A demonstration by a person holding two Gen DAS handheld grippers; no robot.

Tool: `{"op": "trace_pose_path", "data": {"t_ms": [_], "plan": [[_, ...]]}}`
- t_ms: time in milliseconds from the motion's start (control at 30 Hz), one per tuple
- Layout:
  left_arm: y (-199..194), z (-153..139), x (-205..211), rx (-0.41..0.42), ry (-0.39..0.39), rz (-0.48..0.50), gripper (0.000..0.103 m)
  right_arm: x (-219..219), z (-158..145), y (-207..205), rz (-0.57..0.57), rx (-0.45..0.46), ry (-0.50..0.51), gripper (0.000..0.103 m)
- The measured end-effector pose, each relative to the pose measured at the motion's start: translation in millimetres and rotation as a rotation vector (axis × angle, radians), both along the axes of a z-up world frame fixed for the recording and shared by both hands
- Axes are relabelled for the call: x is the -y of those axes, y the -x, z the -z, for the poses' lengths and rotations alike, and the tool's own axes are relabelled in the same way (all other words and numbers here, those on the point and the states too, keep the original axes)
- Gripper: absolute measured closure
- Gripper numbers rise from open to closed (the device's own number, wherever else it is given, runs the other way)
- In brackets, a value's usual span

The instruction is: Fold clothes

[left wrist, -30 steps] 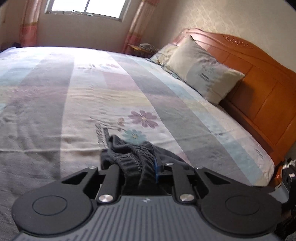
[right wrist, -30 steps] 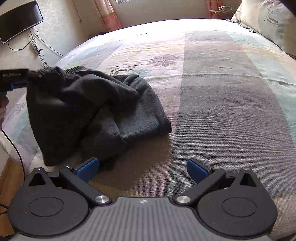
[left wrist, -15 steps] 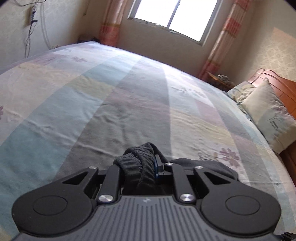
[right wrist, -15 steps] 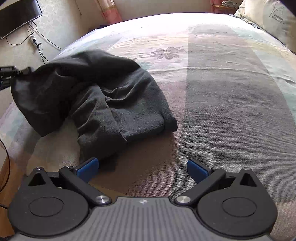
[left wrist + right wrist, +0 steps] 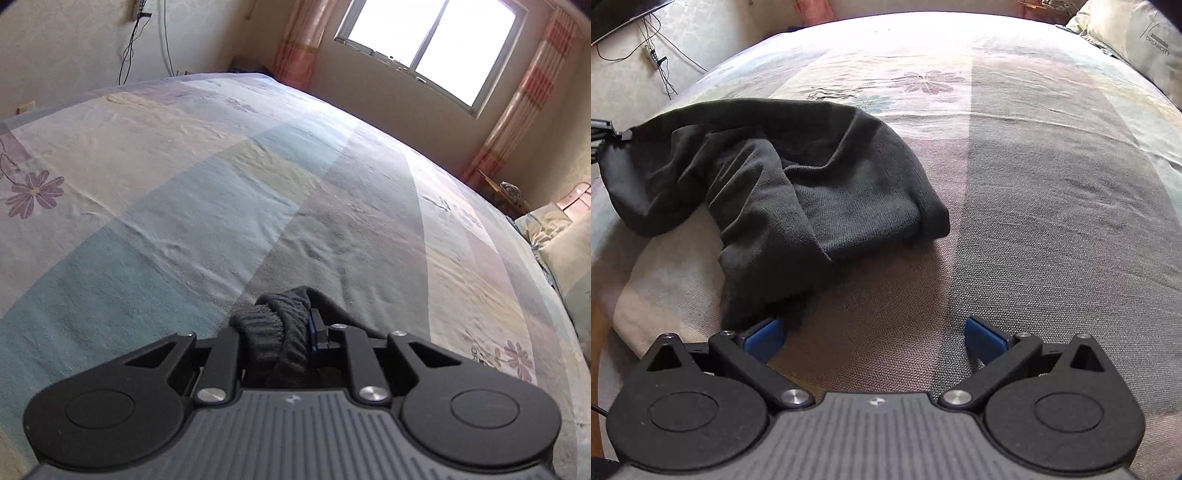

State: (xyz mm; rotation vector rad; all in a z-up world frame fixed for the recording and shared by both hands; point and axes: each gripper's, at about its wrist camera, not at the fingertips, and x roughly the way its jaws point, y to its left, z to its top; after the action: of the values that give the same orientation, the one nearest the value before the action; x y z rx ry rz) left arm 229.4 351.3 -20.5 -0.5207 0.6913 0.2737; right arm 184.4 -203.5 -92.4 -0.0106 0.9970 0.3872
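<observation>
A: Which step is in hand here?

B: The spreading-out, I'd judge, not the folding proper. The left tongs [image 5: 275, 326] are pinching a bunched ribbed edge of the dark garment [image 5: 783, 181], and their jaws are easing open a little with the cloth still between them. In the right wrist view the garment is lying crumpled across the left half of the frame on the bed [image 5: 1052, 206], one end stretching out toward the left edge.

A: And the right tongs [image 5: 875, 338]?

B: They are standing spread wide with nothing between them, low in the frame. The nearest flap of the garment is lying just over the left blue pad [image 5: 762, 334]; whether it is touching, I cannot tell.

A: What is the next move calling for?

B: Probably a second hold. The right tongs are needing to close on a free edge near that flap, so the two ends can be pulled apart and the cloth laid flat. Letting go on the left too soon would be risking the bundle slumping again.

A: What is hard to make out?

B: The kind of garment: trousers or sweater, I cannot say, since its folds are hiding its outline. The left tongs are cut off at the left edge in the right wrist view. The pillow [image 5: 1137, 40] is clipped by the upper right corner, and the window [image 5: 428, 40] is glaring white.
</observation>
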Motion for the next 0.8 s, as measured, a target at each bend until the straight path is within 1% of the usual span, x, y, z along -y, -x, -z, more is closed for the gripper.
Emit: {"op": "trace_pose_path", "data": {"t_ms": [33,100,167,267,333,400,467,500,567,633,667,733,800], "plan": [[-7,5,-4,-0.034,0.022,0.017,0.079,-2,0,0,-0.004,0.004,0.013,0.0],[-15,15,-6,-0.091,0.016,0.018,0.079,-5,1,0,-0.009,0.011,0.033,0.0],[-17,25,-9,-0.126,0.012,0.011,0.079,-7,2,1,-0.013,0.018,0.049,0.0],[-9,30,-20,-0.098,0.07,-0.03,0.077,-9,3,2,-0.025,0.024,0.064,0.0],[-4,27,-30,-0.075,0.101,-0.067,0.077,-10,3,2,-0.029,0.026,0.075,0.0],[-5,23,-39,-0.073,0.124,-0.078,0.077,-12,4,2,-0.033,0.028,0.088,0.0],[-10,22,-47,-0.102,0.181,-0.05,0.068,-13,4,3,-0.034,0.031,0.097,0.0],[-13,24,-49,-0.124,0.203,-0.037,0.061,-13,4,3,-0.033,0.033,0.098,0.0],[-15,28,-50,-0.151,0.235,-0.016,0.054,-13,5,3,-0.03,0.037,0.097,0.0],[-13,34,-49,-0.169,0.284,0.027,0.03,-13,6,4,-0.029,0.039,0.097,0.0],[-10,36,-48,-0.174,0.293,0.042,0.029,-13,6,4,-0.03,0.039,0.098,0.0],[-2,36,-48,-0.17,0.276,0.032,0.029,-14,6,4,-0.033,0.037,0.101,0.0],[9,32,-57,-0.149,0.251,-0.025,0.029,-15,6,4,-0.035,0.036,0.105,0.0]]}}
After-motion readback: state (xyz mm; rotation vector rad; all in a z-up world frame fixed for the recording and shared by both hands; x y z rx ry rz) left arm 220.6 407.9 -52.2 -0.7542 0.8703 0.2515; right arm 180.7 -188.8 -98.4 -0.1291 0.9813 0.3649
